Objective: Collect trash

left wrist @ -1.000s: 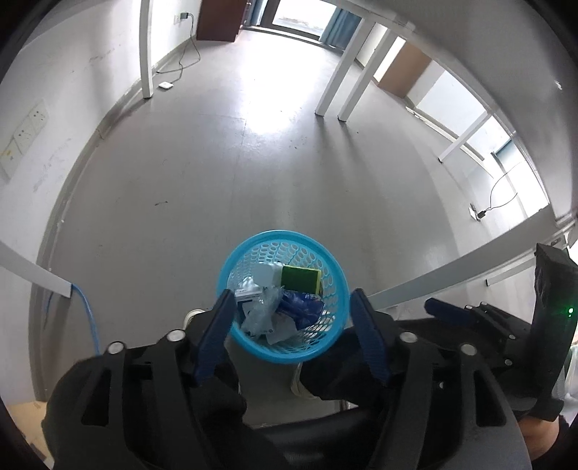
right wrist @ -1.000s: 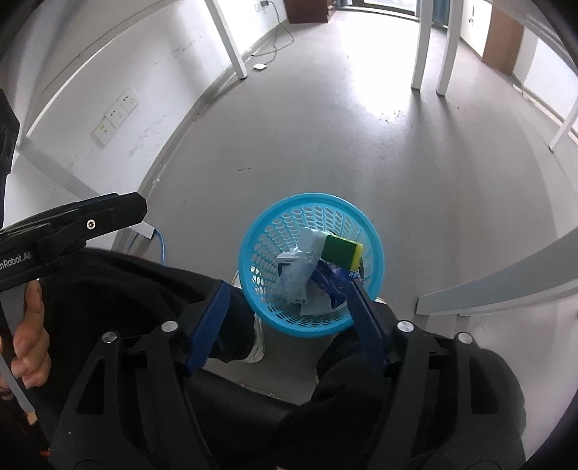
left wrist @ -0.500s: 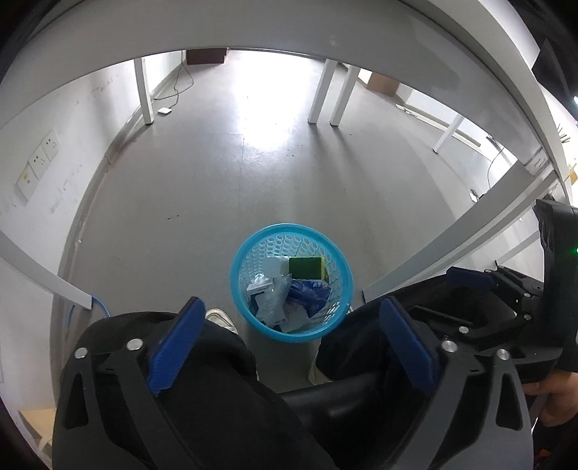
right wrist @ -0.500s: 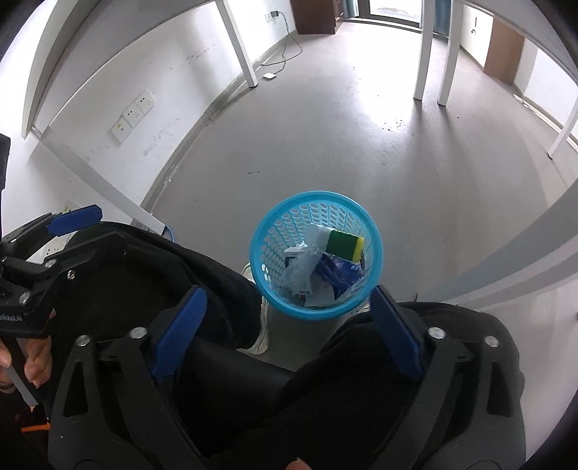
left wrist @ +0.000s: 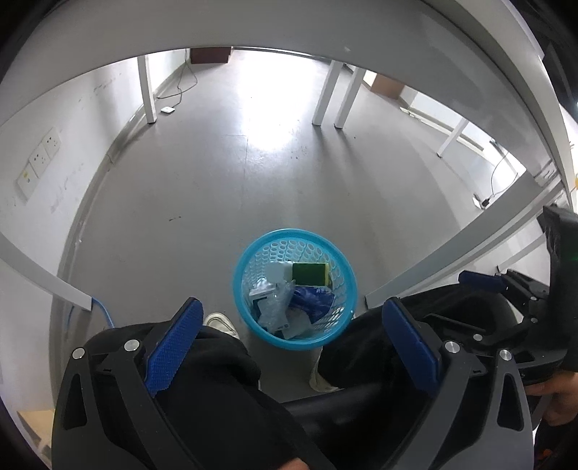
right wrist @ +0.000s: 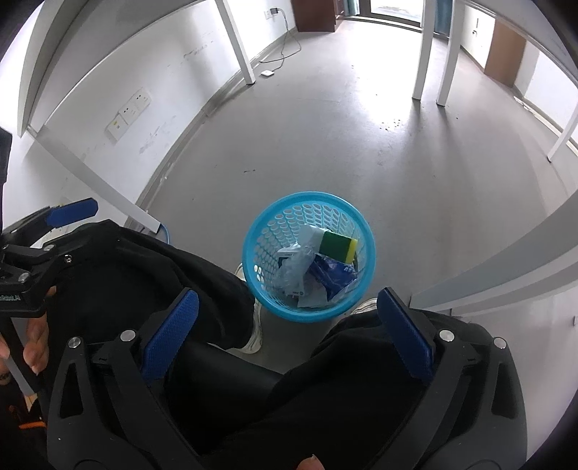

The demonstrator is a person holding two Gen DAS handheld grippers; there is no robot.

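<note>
A round light-blue perforated plastic basket (left wrist: pixel 294 289) is standing upright on the grey floor (left wrist: pixel 224 188), between the seated person's white shoes (left wrist: pixel 221 321) and just in front of the dark-trousered knees. It is holding the collected trash: a green-and-yellow rectangular sponge (left wrist: pixel 310 273), a crumpled clear plastic wrapper (left wrist: pixel 275 307), a dark blue foil packet (left wrist: pixel 311 303) and a small white block (left wrist: pixel 279 272), all lying below the rim.

The left gripper (left wrist: pixel 289 338) is hovering above the basket with its blue-padded jaws spread to their widest; nothing is lying between them. The right gripper (right wrist: pixel 287 329) is hanging likewise over the knees; its jaws have just been opening, are standing fully apart, and are carrying nothing. Neither is touching the basket.

Judgement: the deposit step is appearing complete, since both claws are empty and the basket is loaded. No loose litter is showing on the visible floor. The white table top (left wrist: pixel 289 32) overhead is showing only its underside and edge, so whether any trash is remaining there cannot be told.
</note>
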